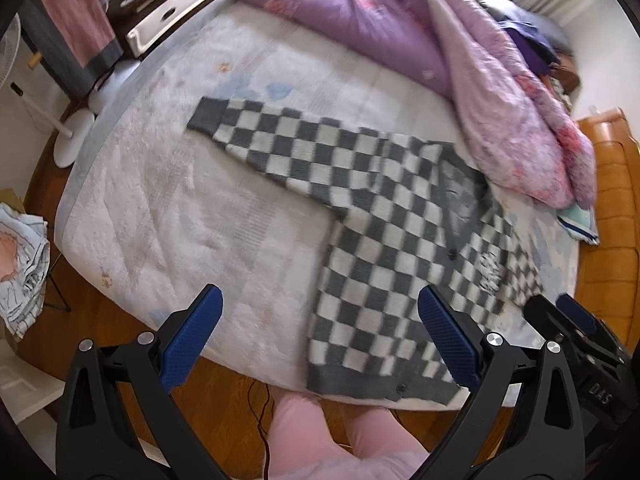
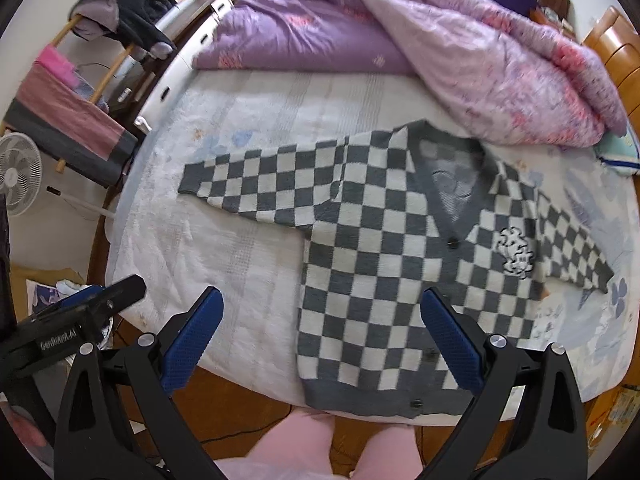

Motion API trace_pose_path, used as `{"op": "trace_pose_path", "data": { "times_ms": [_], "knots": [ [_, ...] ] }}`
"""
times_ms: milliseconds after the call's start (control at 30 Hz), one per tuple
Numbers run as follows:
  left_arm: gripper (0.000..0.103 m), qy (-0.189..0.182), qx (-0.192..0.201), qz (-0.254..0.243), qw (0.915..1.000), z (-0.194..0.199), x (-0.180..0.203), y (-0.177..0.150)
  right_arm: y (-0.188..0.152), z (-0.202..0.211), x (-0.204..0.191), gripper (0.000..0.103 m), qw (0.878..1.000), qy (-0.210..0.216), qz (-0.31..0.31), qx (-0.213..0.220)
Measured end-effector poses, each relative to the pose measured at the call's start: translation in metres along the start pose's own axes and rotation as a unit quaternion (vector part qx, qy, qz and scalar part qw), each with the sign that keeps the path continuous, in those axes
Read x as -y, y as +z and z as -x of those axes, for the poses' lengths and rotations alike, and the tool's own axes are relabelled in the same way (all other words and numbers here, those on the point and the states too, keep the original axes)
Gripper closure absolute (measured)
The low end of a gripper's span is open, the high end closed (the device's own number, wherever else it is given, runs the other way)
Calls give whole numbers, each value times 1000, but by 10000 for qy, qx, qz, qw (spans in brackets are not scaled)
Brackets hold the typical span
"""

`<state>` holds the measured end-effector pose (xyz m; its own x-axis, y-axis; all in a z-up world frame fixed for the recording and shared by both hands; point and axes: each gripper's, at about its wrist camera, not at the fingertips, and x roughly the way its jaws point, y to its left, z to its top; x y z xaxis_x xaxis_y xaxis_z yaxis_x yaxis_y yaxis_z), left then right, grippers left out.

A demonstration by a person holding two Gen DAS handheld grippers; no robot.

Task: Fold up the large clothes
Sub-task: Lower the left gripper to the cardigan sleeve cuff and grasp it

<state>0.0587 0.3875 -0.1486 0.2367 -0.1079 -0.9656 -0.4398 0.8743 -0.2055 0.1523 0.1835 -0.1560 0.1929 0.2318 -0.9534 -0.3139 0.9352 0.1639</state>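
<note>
Left wrist view is blurring the checked sweater (image 1: 384, 248), lying flat on bed (image 1: 160, 208). Left gripper (image 1: 320, 340) & right gripper (image 2: 320, 340) are hanging wide apart, empty. Right sleeve is getting cut off.

Your right gripper (image 2: 320, 336) is hovering with its blue fingers (image 2: 192, 340) spread wide, holding nothing, above the near edge of the bed (image 2: 224, 264). A grey-and-white checked cardigan (image 2: 380, 264) is lying flat, front up and buttoned, across the middle of the frame, one sleeve reaching toward the left. Your left gripper (image 2: 92, 300) is showing at the lower left. A purple quilt (image 2: 400, 40) is lying bunched along the top.
</note>
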Motion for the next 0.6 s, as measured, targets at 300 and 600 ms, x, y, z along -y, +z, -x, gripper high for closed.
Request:
{"op": "trace_pose_path", "data": {
  "times_ms": [300, 600],
  "knots": [
    [5, 47, -905, 704, 9934, -122, -83, 85, 62, -128, 10, 32, 9960, -100, -606, -652],
    [5, -398, -1642, 1905, 9670, -241, -162, 143, 117, -253, 55, 81, 9790, 602, -1361, -1394]
  ]
}}
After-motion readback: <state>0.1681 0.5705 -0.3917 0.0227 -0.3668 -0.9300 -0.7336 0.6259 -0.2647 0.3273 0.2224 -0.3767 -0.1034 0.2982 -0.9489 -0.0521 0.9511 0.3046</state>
